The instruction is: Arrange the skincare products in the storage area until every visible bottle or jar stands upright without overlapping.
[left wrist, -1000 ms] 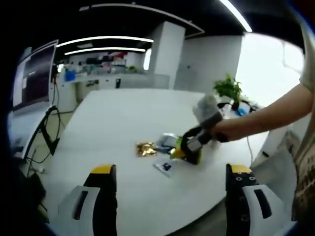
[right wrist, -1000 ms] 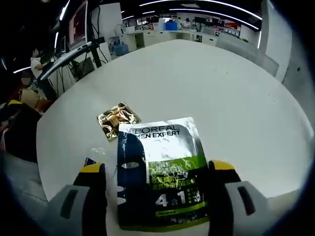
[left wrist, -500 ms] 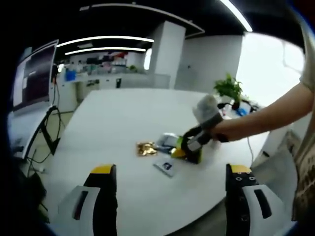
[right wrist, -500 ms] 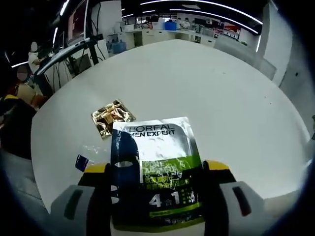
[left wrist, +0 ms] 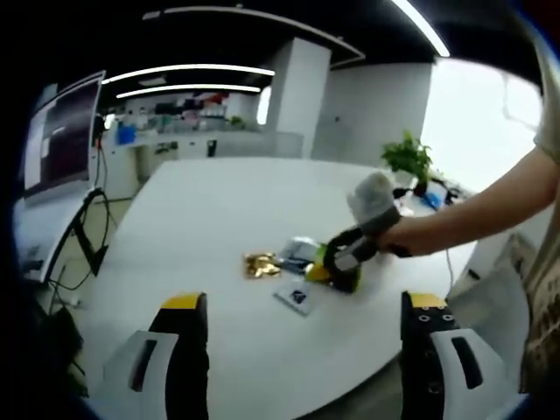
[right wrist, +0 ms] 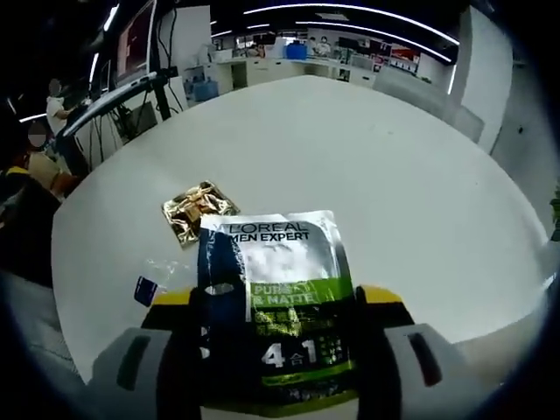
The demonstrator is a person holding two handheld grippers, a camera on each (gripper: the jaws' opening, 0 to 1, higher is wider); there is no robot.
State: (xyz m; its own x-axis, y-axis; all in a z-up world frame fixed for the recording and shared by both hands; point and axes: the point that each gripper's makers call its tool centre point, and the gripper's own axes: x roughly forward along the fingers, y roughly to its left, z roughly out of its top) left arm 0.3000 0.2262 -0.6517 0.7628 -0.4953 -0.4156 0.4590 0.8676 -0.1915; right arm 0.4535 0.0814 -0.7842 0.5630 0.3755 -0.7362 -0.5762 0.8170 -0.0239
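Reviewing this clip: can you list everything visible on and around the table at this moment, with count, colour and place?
Table: one, white, round-edged, under all the items.
Face-mask sachet: one, silver, dark blue and green, printed "MEN EXPERT", lying flat between the right gripper's jaws.
Gold foil sachet: one, crinkled gold, on the table just beyond the mask sachet's far corner.
Small sachet: one, clear with a dark blue end, beside the mask sachet.
Potted plant: one, green, at the far edge of the table.
Monitor: one, dark, on a stand beside the table.
Right gripper: yellow-tipped jaws either side of the mask sachet, against its edges.
Left gripper: yellow-tipped jaws wide apart, holding nothing.
Person's arm: one, reaching to the right gripper.
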